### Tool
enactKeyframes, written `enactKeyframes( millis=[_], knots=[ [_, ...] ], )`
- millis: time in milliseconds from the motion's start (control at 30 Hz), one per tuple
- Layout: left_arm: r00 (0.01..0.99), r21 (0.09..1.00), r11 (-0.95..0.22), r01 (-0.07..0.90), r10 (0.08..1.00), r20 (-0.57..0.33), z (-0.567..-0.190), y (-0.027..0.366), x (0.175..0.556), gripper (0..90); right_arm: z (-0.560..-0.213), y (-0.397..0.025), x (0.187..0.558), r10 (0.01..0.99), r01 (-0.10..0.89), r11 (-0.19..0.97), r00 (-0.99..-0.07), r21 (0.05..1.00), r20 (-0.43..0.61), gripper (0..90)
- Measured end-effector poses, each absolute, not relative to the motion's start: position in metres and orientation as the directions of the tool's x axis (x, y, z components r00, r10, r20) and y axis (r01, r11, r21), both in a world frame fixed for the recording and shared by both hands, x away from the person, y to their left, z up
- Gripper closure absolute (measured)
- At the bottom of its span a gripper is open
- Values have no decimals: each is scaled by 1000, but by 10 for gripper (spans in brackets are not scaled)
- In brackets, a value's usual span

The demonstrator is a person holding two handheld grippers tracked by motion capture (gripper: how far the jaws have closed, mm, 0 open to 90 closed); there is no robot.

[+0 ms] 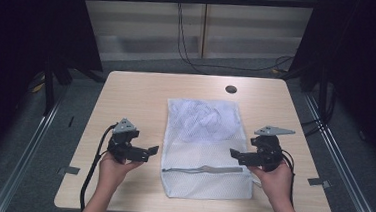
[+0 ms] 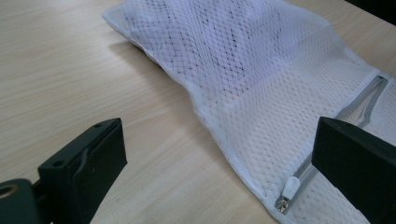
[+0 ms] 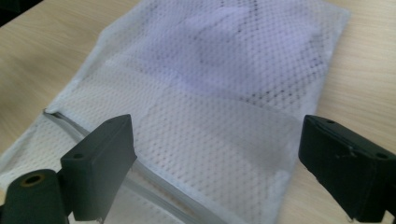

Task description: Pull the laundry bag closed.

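A white mesh laundry bag (image 1: 207, 147) lies flat on the table (image 1: 126, 96), nearer the front edge than the back, roughly midway between the left and right edges; its long axis runs front to back, and its grey zipper (image 1: 202, 169) crosses it from side to side close to the front end. Something pale and crumpled shows through the mesh in the back half (image 1: 202, 118); what it is cannot be told.

The left gripper (image 1: 154, 149) hangs just beside the bag's left edge, jaws spread wide and holding nothing; the right gripper (image 1: 234, 153) faces it from the bag's right edge, equally wide and empty; the two point inward at each other across the bag, level with the stretch just behind the zipper.

The relation that matters is the zipper pull (image 2: 289, 189); in the left gripper view it sits at the zipper's left end, low and just ahead between the spread jaws, so the left gripper (image 2: 219, 163) is judged the nearer one for taking it. The zipper looks closed along its length. In the right gripper view the right gripper (image 3: 217, 158) looks over the mesh (image 3: 224, 126), with the zipper line (image 3: 140, 179) passing by its left jaw; it seems placed to pin the fabric.

No brand, label or readable writing appears on the bag, the grippers or the table.
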State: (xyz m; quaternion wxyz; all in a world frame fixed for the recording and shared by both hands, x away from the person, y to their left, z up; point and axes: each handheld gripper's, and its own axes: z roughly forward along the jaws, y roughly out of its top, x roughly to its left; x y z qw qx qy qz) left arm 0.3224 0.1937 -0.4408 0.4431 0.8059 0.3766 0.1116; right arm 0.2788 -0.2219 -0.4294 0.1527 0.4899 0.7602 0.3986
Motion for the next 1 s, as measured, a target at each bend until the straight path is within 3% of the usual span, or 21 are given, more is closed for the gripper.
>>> enactKeyframes(
  millis=[500, 767, 833, 1000],
  knots=[
    [683, 766, -361, 532, 717, -137, -438, 214, 313, 42, -438, -173, 288, 796, 632, 240, -562, 737, 224, 108],
    [678, 756, -368, 542, 722, -135, -438, 225, 302, 49, -448, -134, 293, 730, 635, 295, -632, 714, 260, 161],
    [674, 756, -364, 545, 726, -136, -439, 225, 299, 48, -450, -128, 295, 707, 646, 293, -643, 705, 295, 214],
    [674, 752, -371, 545, 727, -130, -440, 228, 296, 52, -455, -114, 299, 669, 663, 284, -654, 693, 352, 239]
  ],
)
